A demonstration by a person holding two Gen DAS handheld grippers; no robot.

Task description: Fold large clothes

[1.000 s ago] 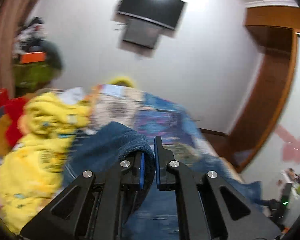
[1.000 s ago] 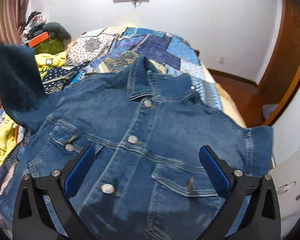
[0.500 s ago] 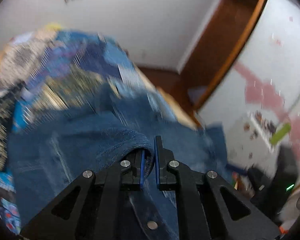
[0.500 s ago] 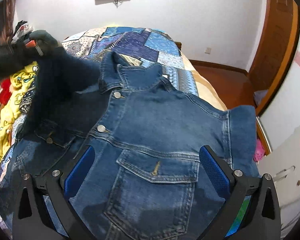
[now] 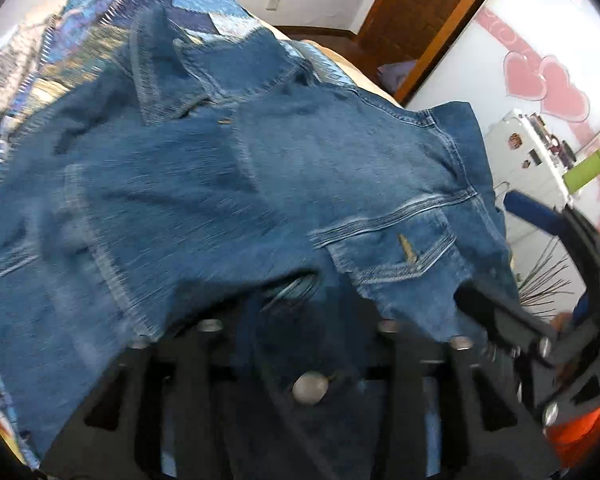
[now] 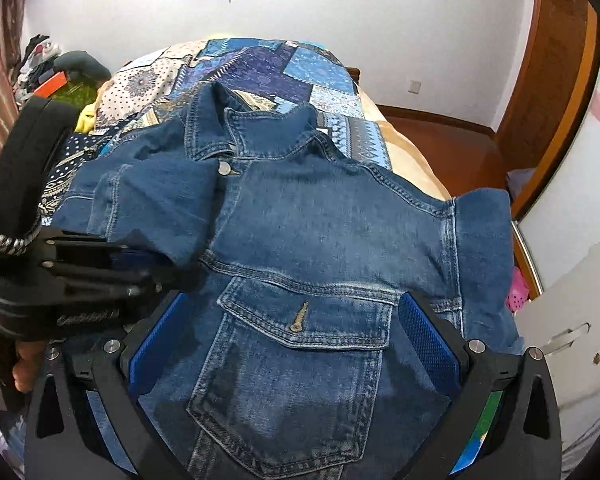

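Lying front-up across the patchwork bedspread [image 6: 284, 68], the denim jacket [image 6: 324, 232] fills most of what both my cameras see. It is mid-blue, washed paler along the seams, with contrast topstitching, a spread collar [image 6: 256, 128] and metal buttons down the placket; one button [image 6: 223, 168] sits just under the collar. A flapped chest pocket [image 6: 300, 320] with a small brass-coloured tab lies between the blue pads of my right gripper [image 6: 292, 340]. That gripper hangs just above the pocket with its jaws spread wide and nothing pinched between them.

The sleeve [image 6: 152, 204] on the left side of that view is folded in over the chest, its cuff end resting on the front panel near the placket. My left gripper [image 6: 140, 264] is at that cuff, seen from the side, and its jaws are opening; in the left wrist view the sleeve cloth drapes over and between my fingers [image 5: 204, 344], hiding the pads, so I cannot say whether they still press on it. The other sleeve [image 6: 480, 240] is turned under at the shoulder near the bed's edge. The jacket's lower part runs out of sight under my tools. A hand [image 6: 4, 352] grips the left tool's handle.
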